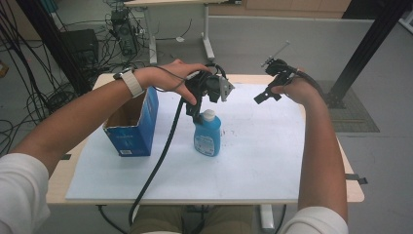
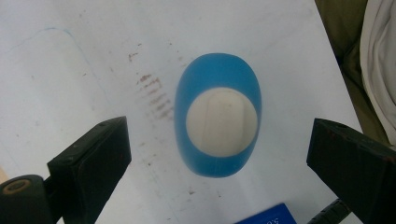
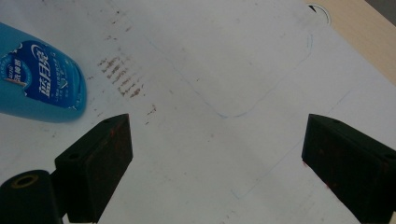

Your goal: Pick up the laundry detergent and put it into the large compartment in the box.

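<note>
White short sleeves and a white-strapped wristwatch (image 1: 130, 81) on the left wrist; both grippers, left (image 1: 198, 111) and right (image 1: 265, 95), are black with blocky square jaws, the left trailing a thick black cable (image 1: 158, 163)

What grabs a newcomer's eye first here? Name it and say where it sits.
The blue bottle with its white cap stands upright mid-table on the white sheet, straight below the left gripper, whose open jaws flank the cap from above in the left gripper view. Next comes the open blue box at the sheet's left edge. The right gripper hangs open over bare sheet to the right.
</note>
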### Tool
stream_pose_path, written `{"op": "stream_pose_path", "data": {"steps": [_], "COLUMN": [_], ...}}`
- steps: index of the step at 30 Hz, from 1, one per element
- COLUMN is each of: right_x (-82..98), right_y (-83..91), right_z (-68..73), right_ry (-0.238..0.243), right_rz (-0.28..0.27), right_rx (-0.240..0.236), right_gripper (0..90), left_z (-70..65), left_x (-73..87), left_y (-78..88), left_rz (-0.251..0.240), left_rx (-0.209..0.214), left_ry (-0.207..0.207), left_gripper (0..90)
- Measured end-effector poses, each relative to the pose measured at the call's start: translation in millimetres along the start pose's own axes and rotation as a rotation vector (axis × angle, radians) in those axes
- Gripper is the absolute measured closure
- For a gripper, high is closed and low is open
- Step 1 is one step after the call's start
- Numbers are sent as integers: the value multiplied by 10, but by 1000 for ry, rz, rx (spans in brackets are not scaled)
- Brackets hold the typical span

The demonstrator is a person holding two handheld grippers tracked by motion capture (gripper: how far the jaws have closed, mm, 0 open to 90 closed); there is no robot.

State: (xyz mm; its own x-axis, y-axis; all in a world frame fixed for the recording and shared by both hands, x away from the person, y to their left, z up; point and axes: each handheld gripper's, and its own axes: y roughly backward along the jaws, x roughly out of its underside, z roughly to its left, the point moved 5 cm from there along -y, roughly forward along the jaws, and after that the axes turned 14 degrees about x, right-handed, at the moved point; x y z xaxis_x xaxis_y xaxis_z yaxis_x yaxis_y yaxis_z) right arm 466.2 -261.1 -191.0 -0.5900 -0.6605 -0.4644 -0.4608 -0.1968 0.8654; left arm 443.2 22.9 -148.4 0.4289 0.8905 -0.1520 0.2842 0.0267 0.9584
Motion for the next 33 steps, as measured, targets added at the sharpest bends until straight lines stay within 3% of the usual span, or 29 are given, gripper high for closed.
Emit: {"op": "stream_pose_path", "data": {"steps": [33], "right_x": [-3], "right_y": [-5], "right_z": [-1], "right_ry": [1], "right_rz": [-1], "right_rx": [-1], "right_gripper": [86], "left_z": [0], "left_x": [29], "left_y": [4], "left_rz": [-7], "left_rx": [-2], "left_ry": [0], "left_gripper": [73]}}
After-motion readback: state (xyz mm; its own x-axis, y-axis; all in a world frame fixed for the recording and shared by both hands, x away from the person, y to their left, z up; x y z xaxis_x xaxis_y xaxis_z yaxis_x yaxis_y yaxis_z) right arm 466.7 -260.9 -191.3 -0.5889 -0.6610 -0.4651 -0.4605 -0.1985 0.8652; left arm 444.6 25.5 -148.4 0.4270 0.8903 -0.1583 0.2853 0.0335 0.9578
